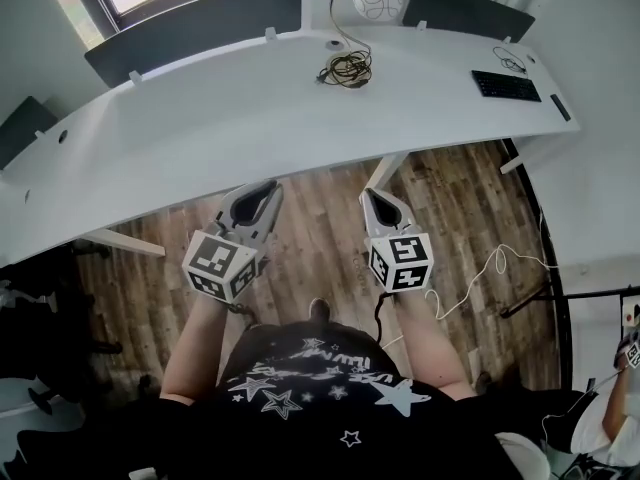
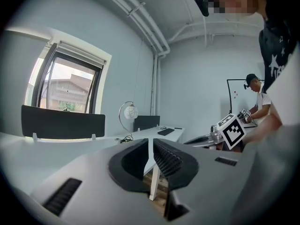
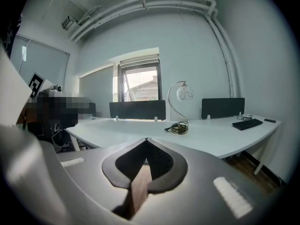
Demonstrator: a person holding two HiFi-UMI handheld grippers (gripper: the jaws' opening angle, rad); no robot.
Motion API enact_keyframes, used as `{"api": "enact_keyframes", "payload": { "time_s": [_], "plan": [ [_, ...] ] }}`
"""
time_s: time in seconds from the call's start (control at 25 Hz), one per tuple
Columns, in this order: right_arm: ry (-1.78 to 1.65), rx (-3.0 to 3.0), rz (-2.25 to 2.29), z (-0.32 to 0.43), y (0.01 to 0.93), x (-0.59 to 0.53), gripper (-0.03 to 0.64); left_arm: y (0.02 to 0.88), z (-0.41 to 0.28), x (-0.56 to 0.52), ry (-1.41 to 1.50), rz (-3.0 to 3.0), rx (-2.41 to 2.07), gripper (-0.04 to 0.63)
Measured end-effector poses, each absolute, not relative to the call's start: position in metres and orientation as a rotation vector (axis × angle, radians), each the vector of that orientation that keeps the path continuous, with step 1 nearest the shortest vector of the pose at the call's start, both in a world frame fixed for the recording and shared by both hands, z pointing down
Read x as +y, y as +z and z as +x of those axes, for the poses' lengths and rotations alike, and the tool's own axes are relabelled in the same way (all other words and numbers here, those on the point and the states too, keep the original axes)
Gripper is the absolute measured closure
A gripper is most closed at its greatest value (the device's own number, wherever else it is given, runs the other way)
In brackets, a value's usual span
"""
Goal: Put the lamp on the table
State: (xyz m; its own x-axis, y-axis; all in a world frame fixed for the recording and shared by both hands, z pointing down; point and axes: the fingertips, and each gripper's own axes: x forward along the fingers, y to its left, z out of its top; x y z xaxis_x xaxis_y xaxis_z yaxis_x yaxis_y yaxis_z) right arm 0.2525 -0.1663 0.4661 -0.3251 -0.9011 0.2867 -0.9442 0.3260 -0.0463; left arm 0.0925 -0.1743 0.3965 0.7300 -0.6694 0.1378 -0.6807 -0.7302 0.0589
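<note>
White desk (image 1: 250, 108) already bears the globe lamp (image 1: 378, 0), task seemingly done; we hold left gripper (image 1: 256, 198) and right gripper (image 1: 379, 201) closed, empty.

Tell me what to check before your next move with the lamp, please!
1. Gold curved-arm lamp with white globe shade stands upright on the long white desk: ok.
2. Tangled black cable lies on the desk at the lamp's foot: ok.
3. Flat black keyboard sits well apart from the lamp: ok.
4. Left hand-held gripper empty, jaws together: ok.
5. Right hand-held gripper empty, jaws together: ok.
6. Cable plugged in: cannot tell.
</note>
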Motion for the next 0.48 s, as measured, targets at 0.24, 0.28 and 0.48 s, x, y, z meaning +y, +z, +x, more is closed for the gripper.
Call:
{"api": "enact_keyframes", "payload": {
  "time_s": [0.24,0.28,0.48],
  "plan": [
    [0.295,-2.387,1.641,0.187,0.463,-0.153,0.617,0.391,0.029,-0.157,0.129,2.793,-1.145,0.558],
    [0.294,-2.389,1.641,0.175,0.461,-0.151,0.615,0.388,0.018,-0.155,0.114,2.784,-1.149,0.558],
    [0.262,-2.391,1.62,0.119,0.456,-0.141,0.617,0.387,-0.027,-0.148,0.102,2.778,-1.145,0.558]
  ]
}}
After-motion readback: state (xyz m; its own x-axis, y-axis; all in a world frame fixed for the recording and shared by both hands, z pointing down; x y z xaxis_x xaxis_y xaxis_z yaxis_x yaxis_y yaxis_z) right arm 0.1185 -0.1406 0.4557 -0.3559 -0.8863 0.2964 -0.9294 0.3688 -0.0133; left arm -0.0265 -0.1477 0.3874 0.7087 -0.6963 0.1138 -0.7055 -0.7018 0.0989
